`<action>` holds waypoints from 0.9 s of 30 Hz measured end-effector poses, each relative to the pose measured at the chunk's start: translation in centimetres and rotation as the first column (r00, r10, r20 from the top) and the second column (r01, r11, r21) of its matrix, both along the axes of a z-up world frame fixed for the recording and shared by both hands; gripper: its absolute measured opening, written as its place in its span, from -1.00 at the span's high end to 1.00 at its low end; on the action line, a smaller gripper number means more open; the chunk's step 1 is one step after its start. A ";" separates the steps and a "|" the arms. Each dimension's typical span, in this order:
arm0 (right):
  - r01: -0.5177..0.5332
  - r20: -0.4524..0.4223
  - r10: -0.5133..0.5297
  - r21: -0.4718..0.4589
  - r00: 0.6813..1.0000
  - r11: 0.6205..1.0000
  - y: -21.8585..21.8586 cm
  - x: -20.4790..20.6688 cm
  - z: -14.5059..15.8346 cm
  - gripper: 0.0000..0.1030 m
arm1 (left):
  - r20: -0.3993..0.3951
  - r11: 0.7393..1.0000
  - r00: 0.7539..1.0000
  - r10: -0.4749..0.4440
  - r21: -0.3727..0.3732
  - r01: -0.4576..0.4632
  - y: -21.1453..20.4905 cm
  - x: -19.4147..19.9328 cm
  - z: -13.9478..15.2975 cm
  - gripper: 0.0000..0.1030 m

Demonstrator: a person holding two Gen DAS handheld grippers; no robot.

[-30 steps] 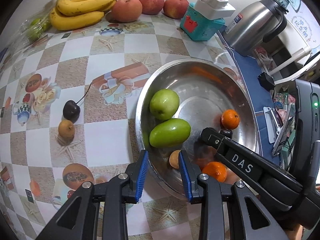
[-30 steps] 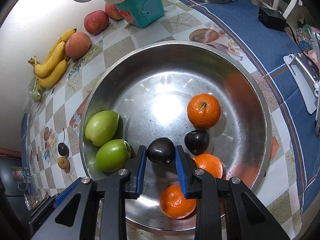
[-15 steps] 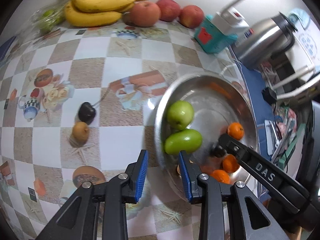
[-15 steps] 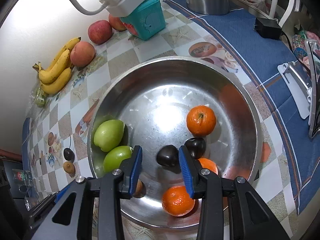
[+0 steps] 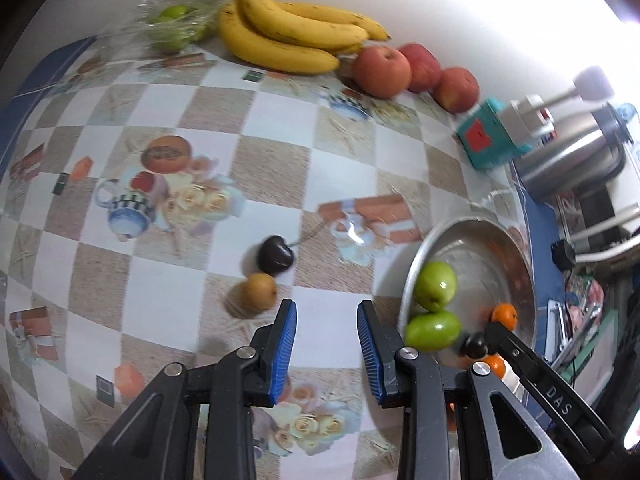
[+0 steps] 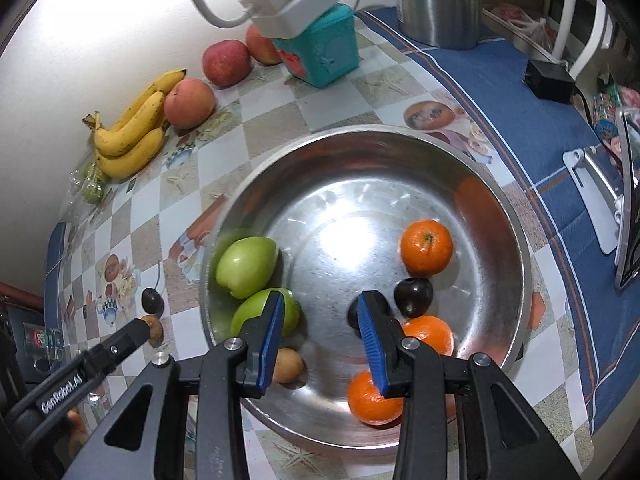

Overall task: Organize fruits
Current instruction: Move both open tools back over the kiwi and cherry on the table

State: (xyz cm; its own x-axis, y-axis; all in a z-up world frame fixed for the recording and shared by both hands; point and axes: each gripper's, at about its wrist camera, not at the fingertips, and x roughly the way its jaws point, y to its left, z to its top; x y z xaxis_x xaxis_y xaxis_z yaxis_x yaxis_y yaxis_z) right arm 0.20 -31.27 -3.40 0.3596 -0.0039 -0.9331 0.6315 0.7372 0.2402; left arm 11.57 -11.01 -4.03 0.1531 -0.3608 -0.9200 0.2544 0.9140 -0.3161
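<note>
I hover my empty, parted left gripper (image 5: 326, 338) near the small, smooth dark cherry (image 5: 275, 254) left of the round steel bowl (image 5: 524, 280), planning a gentle grasp across its slippery body.

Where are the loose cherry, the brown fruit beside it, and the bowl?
cherry (image 5: 275, 255), left wrist view, middle of its dark skin
brown fruit (image 5: 256, 291), left wrist view, middle of its top
bowl (image 6: 516, 216), right wrist view, right rim
</note>
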 end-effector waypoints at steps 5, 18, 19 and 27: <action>-0.008 -0.022 0.007 -0.024 1.000 1.000 0.3 0.4 -0.2 -0.21 | -0.008 0.999 0.999 0.048 0.013 -0.048 1.2 0.7 -0.3 -0.28; -0.019 -0.049 0.016 -0.065 0.999 0.998 0.5 0.5 -0.6 -0.37 | 0.018 0.990 0.993 0.114 0.085 -0.115 2.3 1.1 -0.6 -0.97; -0.019 -0.052 0.015 -0.065 0.999 0.998 0.5 0.5 -0.7 -0.43 | 0.020 0.989 0.993 0.120 0.090 -0.121 2.4 1.1 -0.7 -0.98; -0.015 -0.047 0.012 -0.076 0.999 0.997 0.6 0.5 -0.7 -0.67 | 0.046 0.979 0.987 0.153 0.127 -0.158 3.3 1.4 -0.7 -1.00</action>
State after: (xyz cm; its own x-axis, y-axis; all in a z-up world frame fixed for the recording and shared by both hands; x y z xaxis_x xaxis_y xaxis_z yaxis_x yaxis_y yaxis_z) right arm 0.67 -30.72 -4.09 0.3165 -0.0709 -0.9459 0.6304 0.7608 0.1539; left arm 12.92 -7.75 -4.78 0.2318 -0.2081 -0.9502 0.1150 0.9759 -0.1857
